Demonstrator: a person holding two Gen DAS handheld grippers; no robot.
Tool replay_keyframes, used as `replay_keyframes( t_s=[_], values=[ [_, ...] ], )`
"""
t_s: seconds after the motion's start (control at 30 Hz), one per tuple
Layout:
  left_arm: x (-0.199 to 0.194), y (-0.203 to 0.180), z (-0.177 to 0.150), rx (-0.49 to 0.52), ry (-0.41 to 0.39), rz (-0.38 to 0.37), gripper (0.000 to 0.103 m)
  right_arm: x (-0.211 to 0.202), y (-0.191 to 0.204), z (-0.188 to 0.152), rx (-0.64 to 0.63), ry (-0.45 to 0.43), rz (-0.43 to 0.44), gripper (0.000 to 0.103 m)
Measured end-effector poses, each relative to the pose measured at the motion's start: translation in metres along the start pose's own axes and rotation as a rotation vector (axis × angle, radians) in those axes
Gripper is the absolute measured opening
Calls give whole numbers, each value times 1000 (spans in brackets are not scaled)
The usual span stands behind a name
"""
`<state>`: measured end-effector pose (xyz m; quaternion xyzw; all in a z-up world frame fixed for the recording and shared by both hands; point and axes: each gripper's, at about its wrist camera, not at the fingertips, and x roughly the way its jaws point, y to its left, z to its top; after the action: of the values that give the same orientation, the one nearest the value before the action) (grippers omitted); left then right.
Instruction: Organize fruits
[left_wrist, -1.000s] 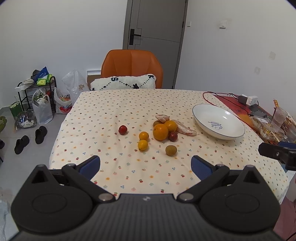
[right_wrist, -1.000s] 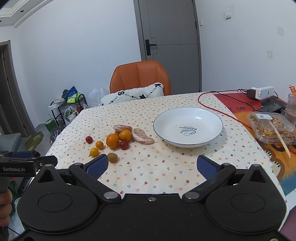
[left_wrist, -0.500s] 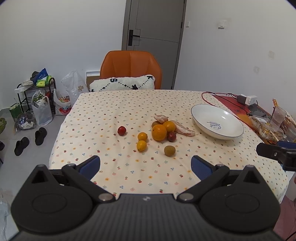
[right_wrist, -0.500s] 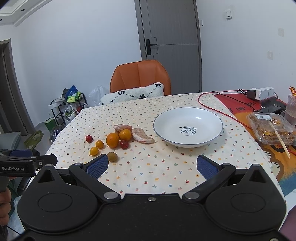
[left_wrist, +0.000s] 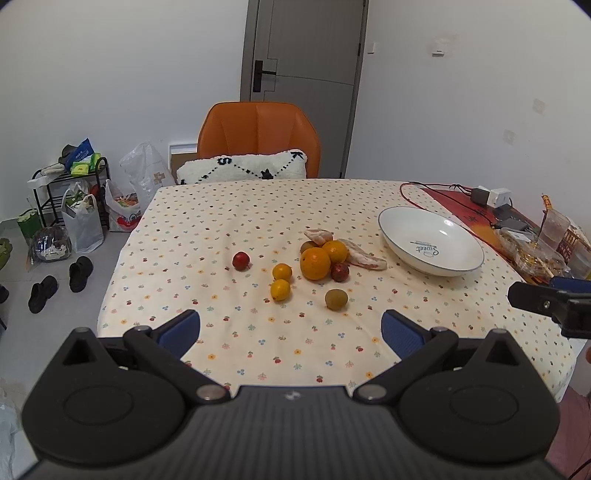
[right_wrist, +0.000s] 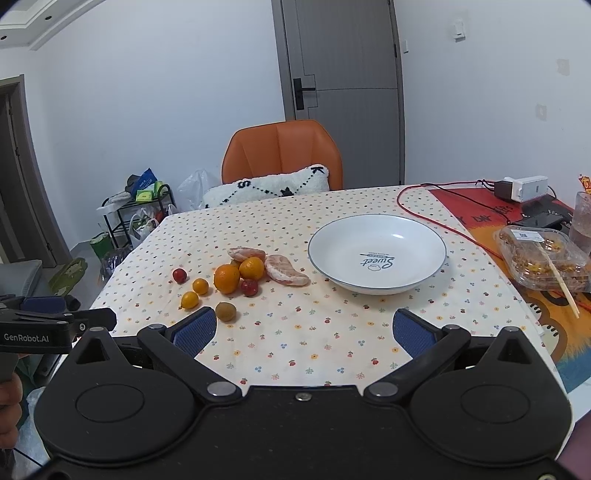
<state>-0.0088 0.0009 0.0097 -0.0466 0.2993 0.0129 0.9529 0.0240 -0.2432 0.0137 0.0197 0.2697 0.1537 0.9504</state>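
Note:
Several fruits lie on the dotted tablecloth: two oranges (left_wrist: 315, 263) (right_wrist: 226, 278), two small yellow fruits (left_wrist: 280, 289) (right_wrist: 189, 299), a red one (left_wrist: 241, 260) (right_wrist: 179, 275) apart at the left, a dark red one (left_wrist: 340, 272), a brownish-green one (left_wrist: 336, 299) (right_wrist: 225, 311) nearest me, and peeled citrus pieces (left_wrist: 364, 258) (right_wrist: 286, 273). An empty white bowl (left_wrist: 402, 230) (right_wrist: 332, 236) stands to their right. My left gripper (left_wrist: 290, 329) hangs open above the table's near edge. My right gripper (right_wrist: 305, 329) is open too, short of the bowl.
An orange chair (left_wrist: 258, 142) with a white cushion stands at the far side. A red cable (right_wrist: 436, 221), a power strip (right_wrist: 522, 188), a clear food box with chopsticks (right_wrist: 543, 258) and a cup sit at the right. Bags, a rack (left_wrist: 66, 195) and shoes are on the floor left.
The left view has shifted slightly, so the fruits and bowl sit a little higher in it. The right view is nearly unchanged. Both grippers stay open.

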Motion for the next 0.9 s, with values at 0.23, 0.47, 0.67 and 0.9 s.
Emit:
replay_keyframes(
  t_s=[0.23, 0.47, 0.67, 0.9],
  values=[
    [-1, -1, 0, 1, -2, 1, 103, -1, -1, 1, 1, -1, 2, 103],
    [-3, -1, 1, 4, -5, 1, 103, -1, -1, 1, 1, -1, 1, 103],
    [-4, -2, 1, 7, -6, 0, 103, -1, -1, 2, 1, -1, 1, 103],
    [-9, 2, 5, 4, -25, 11, 103, 0, -3, 4, 16, 0, 17, 103]
  ],
)
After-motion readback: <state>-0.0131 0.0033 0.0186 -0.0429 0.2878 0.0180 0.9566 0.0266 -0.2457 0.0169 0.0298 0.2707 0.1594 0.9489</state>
